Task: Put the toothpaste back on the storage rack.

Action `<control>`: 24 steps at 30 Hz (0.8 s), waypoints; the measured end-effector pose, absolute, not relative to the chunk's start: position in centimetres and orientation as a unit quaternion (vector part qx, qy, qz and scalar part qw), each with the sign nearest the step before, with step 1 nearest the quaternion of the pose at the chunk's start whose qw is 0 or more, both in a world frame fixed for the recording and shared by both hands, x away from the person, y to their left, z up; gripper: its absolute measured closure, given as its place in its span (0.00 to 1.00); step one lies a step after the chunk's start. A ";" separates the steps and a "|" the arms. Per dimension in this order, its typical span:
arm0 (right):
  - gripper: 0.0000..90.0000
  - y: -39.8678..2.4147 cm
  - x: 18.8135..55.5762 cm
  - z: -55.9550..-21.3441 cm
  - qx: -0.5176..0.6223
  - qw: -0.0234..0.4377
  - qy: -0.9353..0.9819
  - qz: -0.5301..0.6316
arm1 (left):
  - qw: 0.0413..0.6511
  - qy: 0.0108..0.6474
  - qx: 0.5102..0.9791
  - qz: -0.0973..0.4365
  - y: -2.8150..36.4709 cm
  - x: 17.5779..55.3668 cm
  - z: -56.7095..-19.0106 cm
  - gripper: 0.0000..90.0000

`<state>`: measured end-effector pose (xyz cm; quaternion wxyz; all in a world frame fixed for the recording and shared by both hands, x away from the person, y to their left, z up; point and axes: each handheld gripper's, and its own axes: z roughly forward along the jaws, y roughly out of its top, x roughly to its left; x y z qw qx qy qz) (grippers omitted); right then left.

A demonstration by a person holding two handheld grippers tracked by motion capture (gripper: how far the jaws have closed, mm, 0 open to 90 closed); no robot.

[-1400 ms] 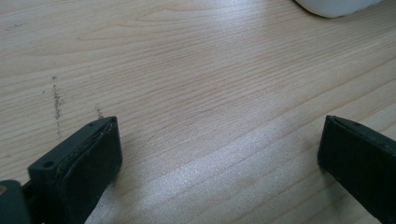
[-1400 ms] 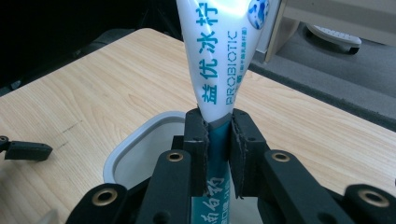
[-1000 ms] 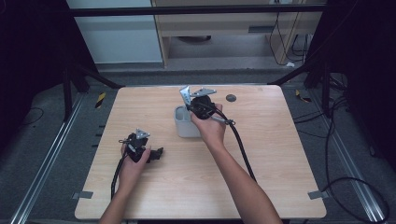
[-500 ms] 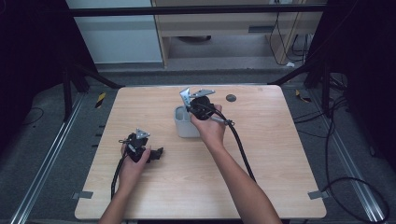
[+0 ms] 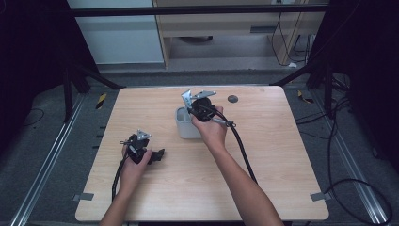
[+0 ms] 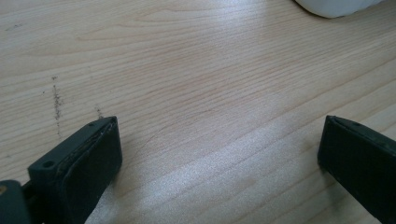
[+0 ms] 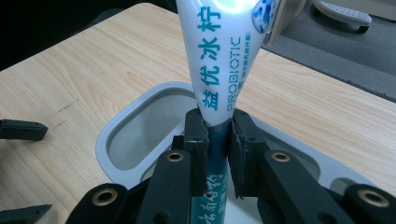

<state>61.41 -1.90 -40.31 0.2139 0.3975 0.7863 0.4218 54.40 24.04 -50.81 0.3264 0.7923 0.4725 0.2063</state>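
Right gripper view: R gripper (image 7: 219, 140) clamped on toothpaste tube (image 7: 224, 60), upright over holder (image 7: 116, 135), probably for dropping in. L gripper (image 6: 219, 154) wide open, empty, near holder.

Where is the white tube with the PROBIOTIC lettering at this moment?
In the right gripper view, the tube is pinched between the right gripper's jaws, directly above the grey-rimmed cup near the table's far middle.

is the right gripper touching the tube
Touching. The right gripper view shows the right gripper with both pads pressed flat against the white tube, no gap on either side, above the grey holder.
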 end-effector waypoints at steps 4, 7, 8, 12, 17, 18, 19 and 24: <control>0.87 -2.0 61.5 -40.4 0.398 0.213 0.787 0.420 | 0.327 0.472 0.792 0.206 24.0 54.4 -50.8 0.00; 0.87 -2.0 61.5 -40.4 0.399 0.212 0.788 0.419 | 0.327 0.473 0.792 0.206 24.0 54.4 -50.8 0.00; 0.87 -2.0 61.5 -40.5 0.399 0.211 0.788 0.419 | 0.327 0.472 0.792 0.206 24.0 54.4 -50.8 0.00; 0.87 -2.0 61.5 -40.5 0.400 0.211 0.787 0.419 | 0.327 0.473 0.792 0.206 24.0 54.4 -50.8 0.00; 0.87 -2.0 61.5 -40.5 0.401 0.211 0.787 0.419 | 0.327 0.473 0.792 0.206 24.0 54.4 -50.8 0.00; 0.87 -1.9 61.5 -40.5 0.401 0.211 0.787 0.419 | 0.327 0.473 0.792 0.206 24.0 54.4 -50.8 0.00; 0.87 -1.9 61.5 -40.5 0.401 0.211 0.787 0.419 | 0.327 0.473 0.792 0.206 24.0 54.4 -50.8 0.00; 0.85 -2.0 61.5 -40.5 0.402 0.210 0.785 0.421 | 0.327 0.473 0.792 0.206 24.0 54.4 -50.8 0.00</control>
